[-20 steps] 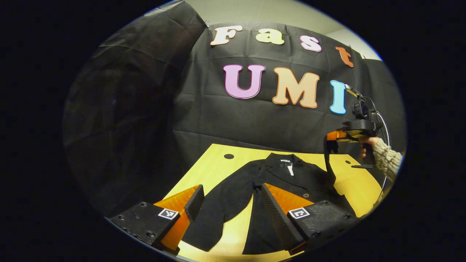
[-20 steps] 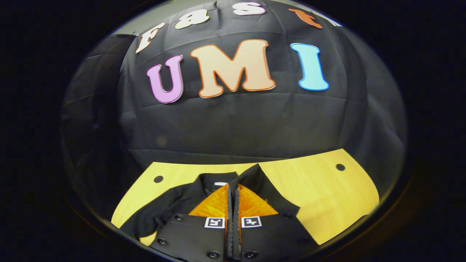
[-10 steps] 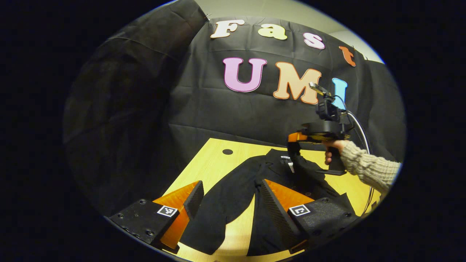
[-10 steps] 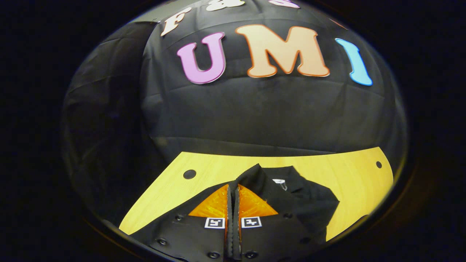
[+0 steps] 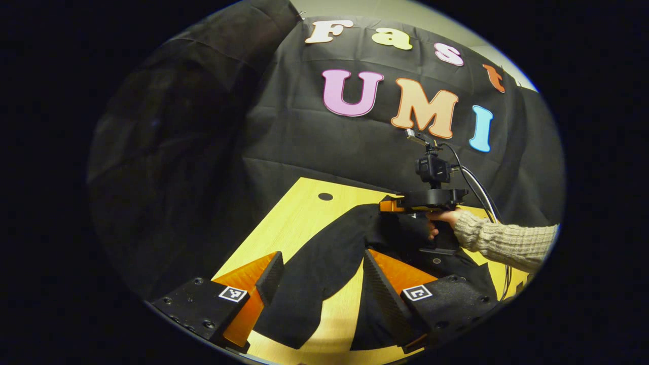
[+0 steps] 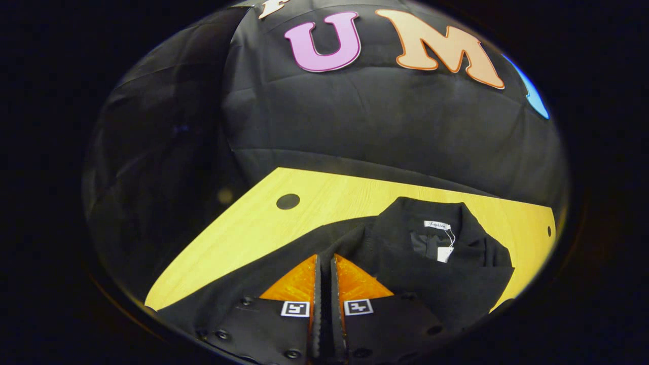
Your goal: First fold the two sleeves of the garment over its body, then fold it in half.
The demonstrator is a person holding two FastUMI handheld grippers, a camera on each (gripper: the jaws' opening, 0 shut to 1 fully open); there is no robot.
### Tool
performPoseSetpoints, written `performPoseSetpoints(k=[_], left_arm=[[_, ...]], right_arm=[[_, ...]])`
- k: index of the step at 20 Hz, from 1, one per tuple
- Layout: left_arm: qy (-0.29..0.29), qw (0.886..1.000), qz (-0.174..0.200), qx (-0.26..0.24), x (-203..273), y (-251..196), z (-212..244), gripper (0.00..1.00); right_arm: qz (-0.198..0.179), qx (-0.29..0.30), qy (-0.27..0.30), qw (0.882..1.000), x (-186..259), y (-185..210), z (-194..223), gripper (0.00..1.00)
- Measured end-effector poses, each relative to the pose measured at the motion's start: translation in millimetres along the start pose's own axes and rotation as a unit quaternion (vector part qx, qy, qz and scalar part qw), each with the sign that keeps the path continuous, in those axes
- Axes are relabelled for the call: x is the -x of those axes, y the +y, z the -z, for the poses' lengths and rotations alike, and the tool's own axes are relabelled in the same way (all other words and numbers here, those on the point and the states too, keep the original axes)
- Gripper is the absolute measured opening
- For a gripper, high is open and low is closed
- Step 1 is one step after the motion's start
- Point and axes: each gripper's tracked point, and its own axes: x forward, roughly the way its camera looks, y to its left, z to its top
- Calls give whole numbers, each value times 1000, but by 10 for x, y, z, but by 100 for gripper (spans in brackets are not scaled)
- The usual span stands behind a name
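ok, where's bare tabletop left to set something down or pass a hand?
Free: the far-left strip of the table around the round hole, between the garment and the wall cloth; also a thin wedge between the garment's body and its loose sleeve under the left hand-held gripper. Crowded: the middle, where the right hand-held gripper carries a sleeve.

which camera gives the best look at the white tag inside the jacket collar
The right gripper view. The white tag hangs on a thin string inside the open collar of the jacket, plain against the dark cloth. In the left gripper view the right gripper and the hand cover that spot.
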Motion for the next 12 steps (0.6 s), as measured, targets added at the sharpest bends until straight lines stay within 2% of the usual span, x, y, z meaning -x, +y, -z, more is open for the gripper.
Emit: performPoseSetpoints(k=[2, 4, 5, 6, 9, 11, 12], left_arm=[[2, 1000, -8, 7, -8, 39, 17, 95], [4, 1000, -19, 6, -10, 108, 29, 95], [5, 1000, -25, 1, -4, 142, 43, 95], [5, 1000, -29, -5, 4, 180, 63, 95], [9, 999, -37, -10, -10, 221, 128, 95], [12, 999, -39, -1, -39, 240, 202, 96], [15, 999, -39, 2, -39, 239, 229, 95]], right_arm=[[-15, 4, 7, 1000, 21, 90, 37, 16], [-22, 14, 6, 1000, 29, 81, 60, 29], [-22, 18, 6, 1000, 6, 78, 85, 29], [-23, 18, 8, 1000, -11, 89, 98, 34], [-30, 11, 3, 999, 88, 163, 50, 77], [-27, 12, -7, 1000, 152, 138, -22, 100], [-26, 11, -12, 1000, 186, 131, -65, 99]])
